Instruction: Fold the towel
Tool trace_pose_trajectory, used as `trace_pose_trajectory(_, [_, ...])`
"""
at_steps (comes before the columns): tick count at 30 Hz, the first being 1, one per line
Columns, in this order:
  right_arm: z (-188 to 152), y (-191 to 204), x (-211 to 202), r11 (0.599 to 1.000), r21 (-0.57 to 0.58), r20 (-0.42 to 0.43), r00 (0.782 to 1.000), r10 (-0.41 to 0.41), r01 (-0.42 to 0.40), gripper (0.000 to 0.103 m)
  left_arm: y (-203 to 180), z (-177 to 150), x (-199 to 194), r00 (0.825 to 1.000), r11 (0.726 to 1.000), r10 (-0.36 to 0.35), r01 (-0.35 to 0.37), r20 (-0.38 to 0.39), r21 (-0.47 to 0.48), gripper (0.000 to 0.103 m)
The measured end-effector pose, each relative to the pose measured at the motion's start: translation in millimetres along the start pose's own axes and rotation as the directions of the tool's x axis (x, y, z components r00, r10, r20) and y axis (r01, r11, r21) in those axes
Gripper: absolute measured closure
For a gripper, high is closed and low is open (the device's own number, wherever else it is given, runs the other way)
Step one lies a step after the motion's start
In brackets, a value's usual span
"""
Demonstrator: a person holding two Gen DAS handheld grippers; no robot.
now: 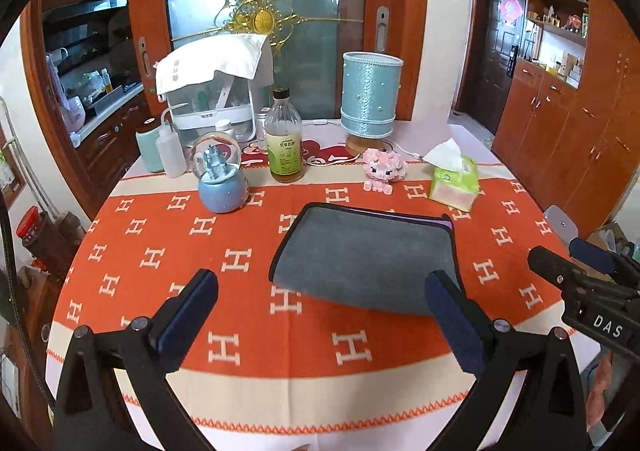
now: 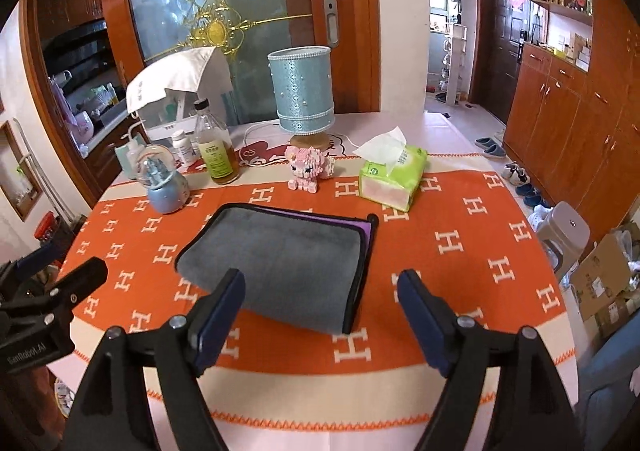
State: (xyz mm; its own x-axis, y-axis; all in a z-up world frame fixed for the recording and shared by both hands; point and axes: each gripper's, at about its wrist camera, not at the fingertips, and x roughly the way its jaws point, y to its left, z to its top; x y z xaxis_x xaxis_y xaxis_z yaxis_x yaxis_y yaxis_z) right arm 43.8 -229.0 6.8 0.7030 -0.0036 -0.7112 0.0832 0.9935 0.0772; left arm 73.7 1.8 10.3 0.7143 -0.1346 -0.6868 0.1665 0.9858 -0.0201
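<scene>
A grey towel (image 1: 360, 255) with black edging and a purple underside lies folded on the orange tablecloth (image 1: 160, 251); it also shows in the right wrist view (image 2: 288, 259). My left gripper (image 1: 322, 297) is open and empty, held above the table just in front of the towel's near edge. My right gripper (image 2: 322, 291) is open and empty, over the towel's near right corner. The right gripper also shows at the right edge of the left wrist view (image 1: 560, 263), and the left gripper at the left edge of the right wrist view (image 2: 84, 271).
Behind the towel stand a blue snow globe (image 1: 222, 179), an oil bottle (image 1: 284, 139), a pink block toy (image 1: 382, 169), a green tissue pack (image 1: 454, 179) and a blue lamp (image 1: 370, 95). A white appliance (image 1: 216, 91) stands at the back left. Wooden cabinets (image 2: 568, 123) line the right wall.
</scene>
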Motion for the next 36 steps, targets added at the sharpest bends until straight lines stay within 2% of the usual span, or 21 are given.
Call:
trace_pose_trajectory(7, [-20,1,-28,1.000,0.000,0.028,1.000,0.008,-0.008,0.016,-2,-24,-38,0.999,1.000,-0.010,0.010,0.035,-0.017,0.001])
trace_pose_trajectory(11, [-36,5,-38,0.999,0.000,0.032,0.999,0.035,-0.035,0.011,-4,-36,-46,1.000,0.999,0.002,-0.001,0.017,-0.035,0.001])
trace_pose_trajectory(17, [-56,15,-47,0.999,-0.027,0.025,0.999,0.046,-0.045,0.010,-1,-53,-53,1.000,0.996,0.028,-0.028,-0.008,-0.086,0.001])
trace_pose_trajectory(20, [-64,19,-51,0.999,-0.040,0.020,0.999,0.035,-0.034,0.010,-1,-59,-55,0.998,0.994,0.057,-0.059,-0.022,-0.093,0.001])
trace_pose_trajectory(23, [-70,23,-50,0.998,-0.056,0.010,1.000,0.024,-0.024,0.010,-3,-64,-56,0.999,0.994,0.042,-0.045,-0.030,-0.102,0.001])
trace_pose_trajectory(36, [-76,17,-51,0.998,-0.038,0.017,0.998,-0.059,0.059,0.010,-16,-73,-52,0.996,0.994,0.087,-0.089,-0.035,-0.068,0.001])
